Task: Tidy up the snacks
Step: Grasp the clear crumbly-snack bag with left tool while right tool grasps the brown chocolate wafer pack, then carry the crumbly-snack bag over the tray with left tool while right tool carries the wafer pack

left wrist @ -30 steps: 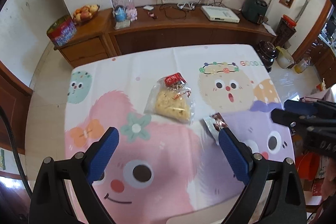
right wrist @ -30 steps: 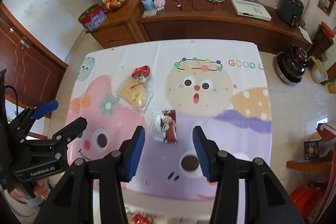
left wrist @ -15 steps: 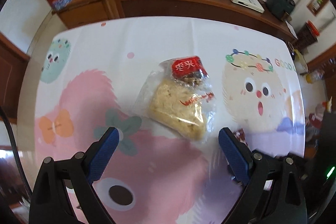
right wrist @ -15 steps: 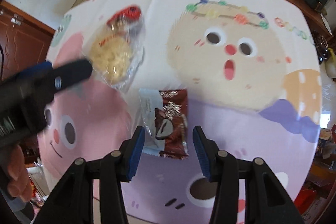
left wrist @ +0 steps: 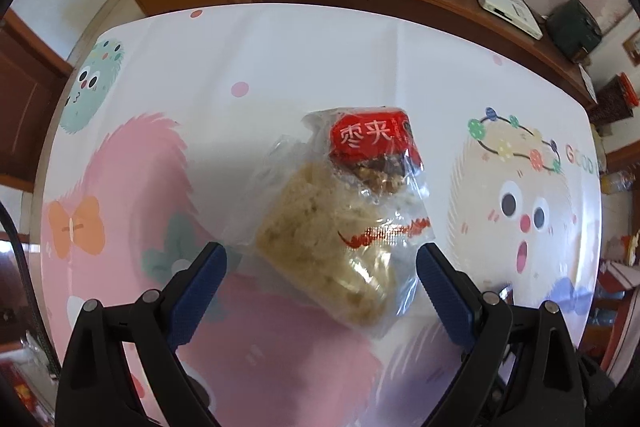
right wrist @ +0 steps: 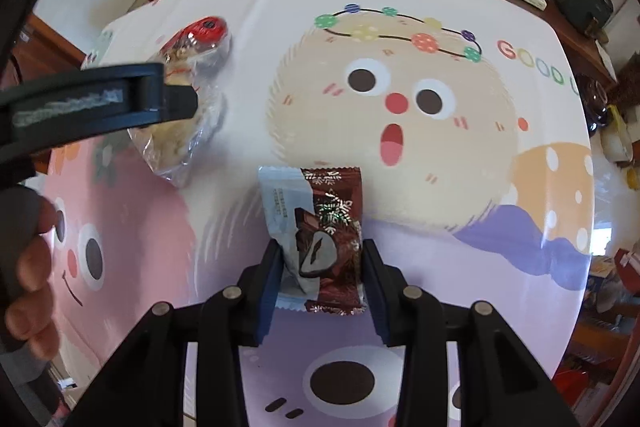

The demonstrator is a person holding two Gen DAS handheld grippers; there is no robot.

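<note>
right gripper (right wrist: 322,261): jaws closing, pads at both sides of brown-and-white foil chocolate packet (right wrist: 320,235) lying on cartoon-print tablecloth (right wrist: 460,187) | left gripper (left wrist: 320,273): jaws wide apart, straddling clear plastic bag of pale puffed-rice cakes (left wrist: 344,223)

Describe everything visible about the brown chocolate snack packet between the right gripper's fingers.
The brown foil-like chocolate snack packet is a flat pillow wrapper with a pale blue-white strip down one side, snowflake prints, a picture of a chocolate piece and crimped ends. It lies flat on the cartoon-printed tablecloth, apart from the clear bag of pale crisps. The right gripper straddles its near half, blue-padded jaws closing against its long edges.
</note>
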